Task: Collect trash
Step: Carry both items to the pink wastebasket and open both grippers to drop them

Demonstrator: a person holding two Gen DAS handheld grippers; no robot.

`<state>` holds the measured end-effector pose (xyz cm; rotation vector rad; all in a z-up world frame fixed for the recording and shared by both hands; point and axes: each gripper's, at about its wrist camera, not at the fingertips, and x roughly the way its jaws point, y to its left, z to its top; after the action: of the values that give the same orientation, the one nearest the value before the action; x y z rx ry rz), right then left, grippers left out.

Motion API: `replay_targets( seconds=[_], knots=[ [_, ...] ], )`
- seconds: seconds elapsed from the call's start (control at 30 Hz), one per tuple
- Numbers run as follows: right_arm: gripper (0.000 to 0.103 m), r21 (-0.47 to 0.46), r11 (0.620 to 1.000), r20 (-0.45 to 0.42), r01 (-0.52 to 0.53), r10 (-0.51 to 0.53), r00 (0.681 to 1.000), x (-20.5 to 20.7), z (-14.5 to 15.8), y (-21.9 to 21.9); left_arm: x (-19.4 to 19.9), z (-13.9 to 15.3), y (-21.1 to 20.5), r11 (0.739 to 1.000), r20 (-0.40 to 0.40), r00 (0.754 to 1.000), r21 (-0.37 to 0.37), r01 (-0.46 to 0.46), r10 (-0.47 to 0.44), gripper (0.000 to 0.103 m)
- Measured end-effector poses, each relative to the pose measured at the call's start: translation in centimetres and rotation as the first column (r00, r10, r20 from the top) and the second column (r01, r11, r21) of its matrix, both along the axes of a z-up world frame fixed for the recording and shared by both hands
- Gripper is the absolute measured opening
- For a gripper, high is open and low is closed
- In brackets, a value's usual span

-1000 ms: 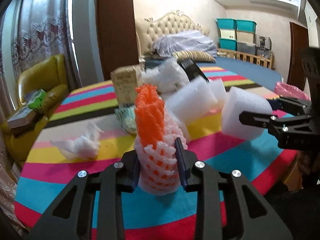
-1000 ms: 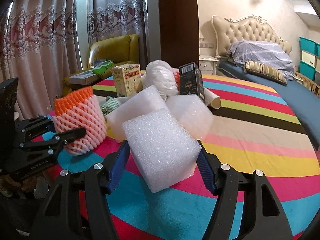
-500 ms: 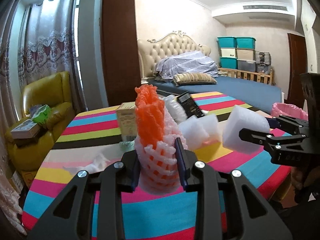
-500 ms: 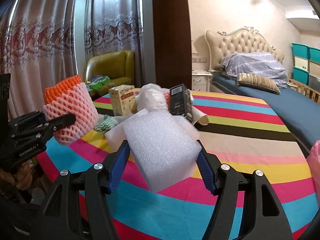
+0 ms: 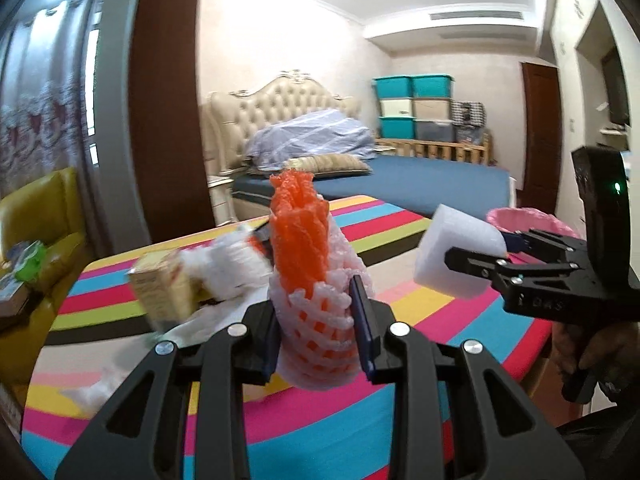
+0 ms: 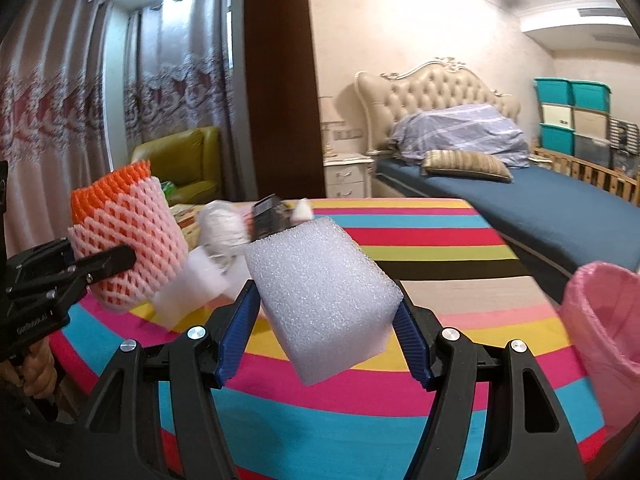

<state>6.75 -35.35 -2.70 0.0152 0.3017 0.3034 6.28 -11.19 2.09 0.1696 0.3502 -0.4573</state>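
My left gripper is shut on a squashed bundle of orange and pink foam fruit netting, lifted above the striped table. The right wrist view shows the same netting at the left, in the left gripper. My right gripper is shut on a white foam block, also held off the table. That block appears at the right of the left wrist view, with the right gripper around it. A bin with a pink liner stands at the table's right edge.
More trash lies on the far part of the table: a yellow carton, crumpled white plastic, a black box and white foam pieces. A yellow armchair stands at the left, a bed behind.
Both grippers have risen and drawn back from the trash pile, each keeping its load. The pink-lined bin has come into view at the right of both views.
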Motion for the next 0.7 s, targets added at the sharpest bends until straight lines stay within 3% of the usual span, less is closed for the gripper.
replay_targets(
  seconds=[0.2,0.4,0.6,0.7],
  knots=[
    [0.063,0.021,0.995,-0.002,0.102,-0.102,0.995,0.5,0.1,-4.5,2.0,-0.4,-5.4,0.993,-0.047,0.993,0.039,0.107,-0.105,0.03],
    [0.063,0.0,0.971,-0.025,0.239,-0.239,0.971,0.1,-0.6,-10.0,4.0,-1.3,-11.0,0.974,-0.111,0.97,0.046,0.221,-0.215,0.031],
    [0.063,-0.06,0.922,-0.044,0.382,-0.384,0.922,-0.4,-0.9,-15.6,5.6,-1.5,-17.5,0.944,-0.151,0.936,0.046,0.327,-0.317,0.031],
    [0.063,-0.093,0.881,-0.066,0.463,-0.47,0.88,-0.1,-1.0,-19.0,6.6,-1.2,-21.7,0.925,-0.176,0.913,0.031,0.379,-0.368,0.031]
  ],
)
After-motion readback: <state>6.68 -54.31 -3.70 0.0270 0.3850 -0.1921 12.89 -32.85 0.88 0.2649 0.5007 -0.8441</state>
